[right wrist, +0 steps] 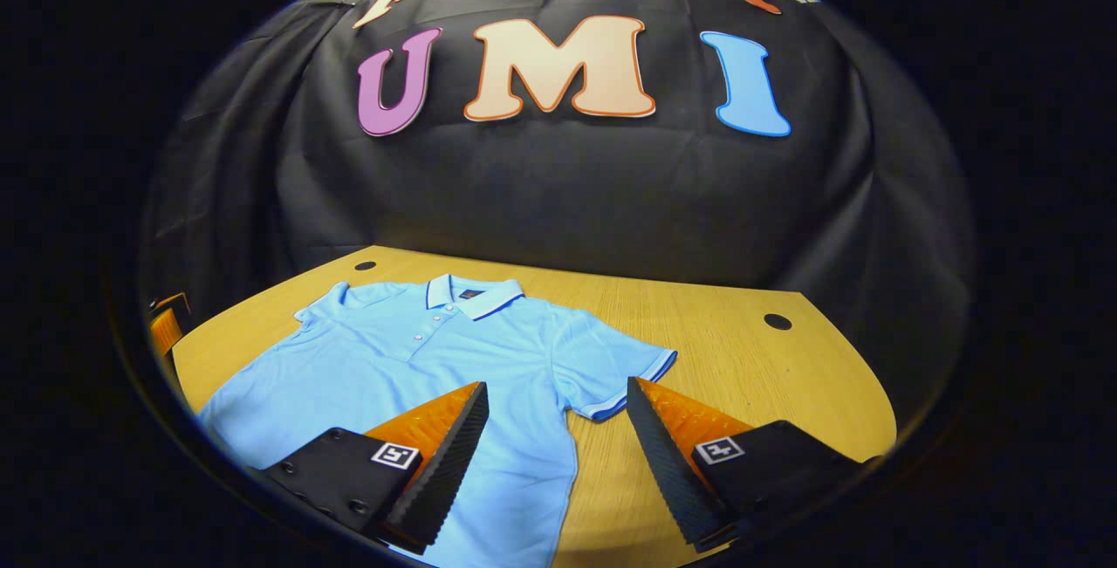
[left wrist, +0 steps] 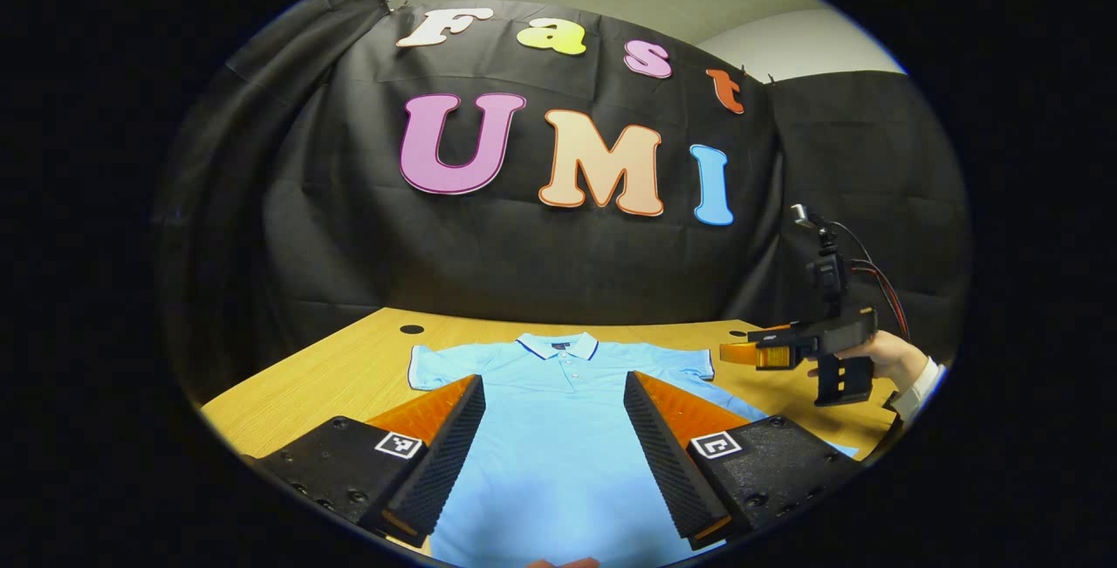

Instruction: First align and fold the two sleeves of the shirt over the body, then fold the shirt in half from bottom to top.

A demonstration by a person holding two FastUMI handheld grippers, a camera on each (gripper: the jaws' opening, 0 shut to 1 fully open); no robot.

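Shirt [left wrist: 558, 428]: light blue polo, lying flat and face up on the wooden desk [left wrist: 349, 367], collar toward the booth wall, hem toward the person. Both short sleeves are spread outward and neither is folded over the body, so I judge the first step not begun.

Left tool [left wrist: 554, 441]: fingers spread wide, hovering above the middle of the shirt body, nothing between them. Likely a neutral start position, centred so either sleeve is within reach.

Right tool [right wrist: 558, 446]: fingers also spread and holding nothing. In the right gripper view they frame the sleeve [right wrist: 611, 372] on the shirt's side nearest this tool, which suggests that sleeve's cuff is the first grasp target. In the left gripper view the same tool [left wrist: 742, 352] sits off the far right corner of the shirt, held by a hand [left wrist: 881, 357] with a white cuff; cables trail from its top.

Materials: the fabric looks like a soft knit, smooth with only faint creases. Collar [right wrist: 476, 296] and sleeve cuff have dark trim along the edge. The button placket [left wrist: 567, 367] runs straight down from the collar. The desk has a light wood grain, a rounded edge and dark round cable holes [right wrist: 777, 321]. The inner faces of the tool fingers are ribbed, probably for grip on thin cloth.

Expect limp fabric; the sleeve should fold easily but may drag the shoulder.
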